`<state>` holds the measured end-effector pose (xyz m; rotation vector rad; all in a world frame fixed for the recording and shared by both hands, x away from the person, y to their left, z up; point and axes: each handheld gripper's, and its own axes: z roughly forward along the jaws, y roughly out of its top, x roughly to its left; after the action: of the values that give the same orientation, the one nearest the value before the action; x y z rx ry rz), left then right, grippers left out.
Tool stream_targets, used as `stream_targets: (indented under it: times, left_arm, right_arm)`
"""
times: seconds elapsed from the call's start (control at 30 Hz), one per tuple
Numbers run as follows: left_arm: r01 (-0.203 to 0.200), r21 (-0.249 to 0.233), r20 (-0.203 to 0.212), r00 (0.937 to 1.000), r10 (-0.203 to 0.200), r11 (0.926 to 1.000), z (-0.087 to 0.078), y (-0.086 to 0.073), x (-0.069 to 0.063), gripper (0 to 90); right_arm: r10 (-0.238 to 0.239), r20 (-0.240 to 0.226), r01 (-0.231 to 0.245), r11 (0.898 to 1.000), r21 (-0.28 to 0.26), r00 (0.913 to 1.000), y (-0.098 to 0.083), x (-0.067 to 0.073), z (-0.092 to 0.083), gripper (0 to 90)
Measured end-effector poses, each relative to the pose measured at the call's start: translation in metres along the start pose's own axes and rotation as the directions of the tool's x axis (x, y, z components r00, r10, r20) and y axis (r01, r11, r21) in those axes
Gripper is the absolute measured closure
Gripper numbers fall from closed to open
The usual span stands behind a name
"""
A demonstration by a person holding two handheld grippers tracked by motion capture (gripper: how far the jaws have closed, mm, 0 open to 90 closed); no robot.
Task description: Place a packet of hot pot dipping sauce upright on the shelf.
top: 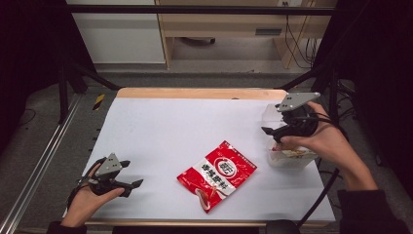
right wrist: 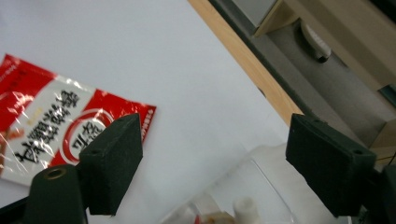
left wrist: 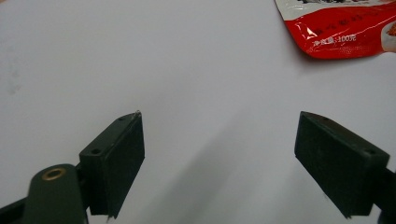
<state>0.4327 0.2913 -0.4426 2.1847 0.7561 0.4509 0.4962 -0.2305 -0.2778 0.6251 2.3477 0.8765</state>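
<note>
A red and white snack packet (top: 216,174) lies flat on the white table (top: 170,126), a little right of centre near the front. My left gripper (top: 132,173) rests low at the front left, open, with nothing between its jaws; in the left gripper view (left wrist: 219,158) the packet (left wrist: 341,32) is far ahead at the top right. My right gripper (top: 270,134) hovers open over a clear plastic container (top: 287,158) at the right edge. In the right gripper view (right wrist: 215,158) its jaws are wide and empty, with the container (right wrist: 261,186) just below and the packet (right wrist: 46,126) to the left.
The container holds some white and red pieces. The table's wooden far edge (top: 199,93) borders a grey floor. Black frame bars (top: 311,73) stand at both far corners, and a wooden cabinet (top: 224,24) with cables stands behind.
</note>
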Motion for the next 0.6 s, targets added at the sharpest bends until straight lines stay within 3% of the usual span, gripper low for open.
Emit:
stream_targets:
  times: [0.2, 0.37, 0.6]
  left_arm:
    - [-0.004, 0.007, -0.002, 1.0, 0.004, 1.0, 0.004, 0.0, -0.003, 14.2]
    - [-0.007, 0.01, -0.003, 1.0, 0.007, 0.9999, 0.005, -0.001, -0.003, 13.0]
    - [0.007, -0.002, 0.0, 1.0, -0.007, 1.0, 0.005, -0.002, -0.002, 11.5]
  right_arm:
    - [-0.013, 0.002, 0.013, 0.999, -0.052, 0.9999, 0.024, 0.042, 0.002, 12.9]
    - [0.005, 0.015, -0.004, 0.996, -0.088, 0.9999, 0.03, 0.079, 0.019, 13.5]
    - [0.081, 0.021, -0.079, 0.993, -0.088, 0.9965, 0.019, 0.102, 0.046, 12.8]
